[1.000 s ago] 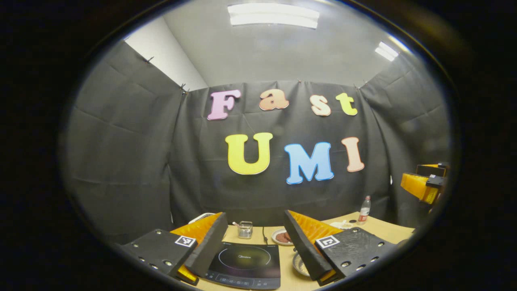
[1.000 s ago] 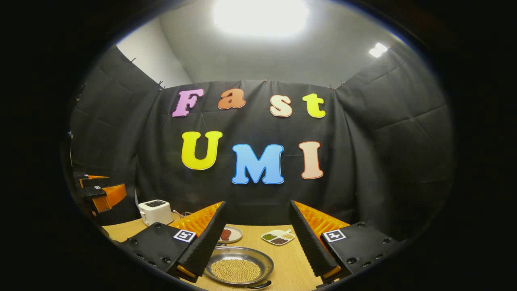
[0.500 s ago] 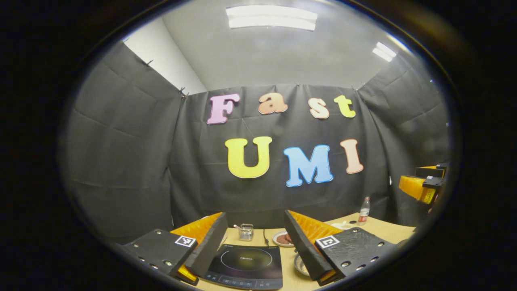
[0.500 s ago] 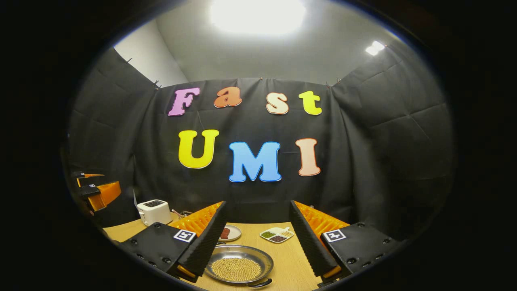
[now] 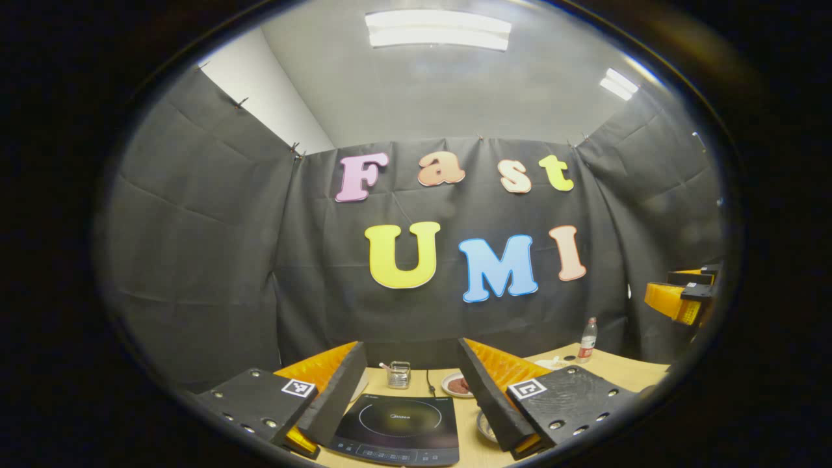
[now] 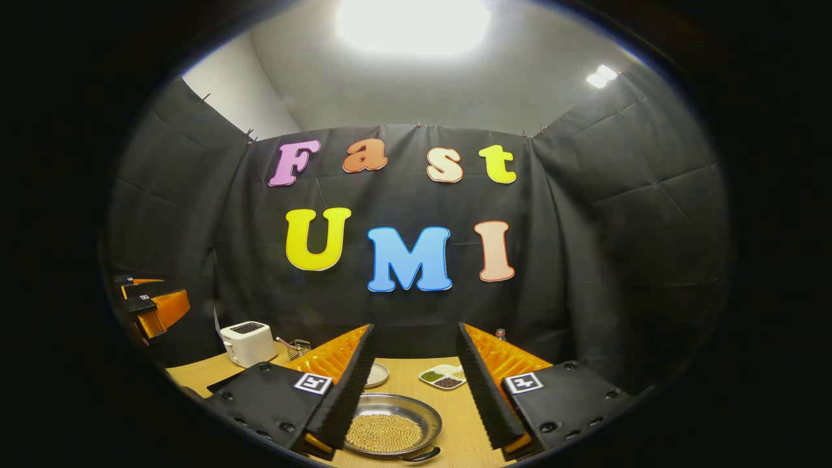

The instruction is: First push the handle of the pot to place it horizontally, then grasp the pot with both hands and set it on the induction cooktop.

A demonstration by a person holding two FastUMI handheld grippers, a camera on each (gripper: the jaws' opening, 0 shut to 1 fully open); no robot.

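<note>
Table (image 6: pixel 455 422): a pale wooden surface ran beneath both pairs of fingers.
Induction cooktop (image 5: pixel 396 422): a flat dark slab lay between and just beyond the left gripper (image 5: pixel 409 396), whose fingers stood apart, holding nothing.
Pot (image 6: pixel 390 429): a shallow metal pan of small yellow beans sat between the spread, empty fingers of the right gripper (image 6: pixel 416 383).
Handle (image 6: pixel 419 455): a small dark loop on the pan's near rim.
Handling: probably rigid, slick and fairly heavy; it likely wants level lifting by opposite handles, lest beans spill.
</note>
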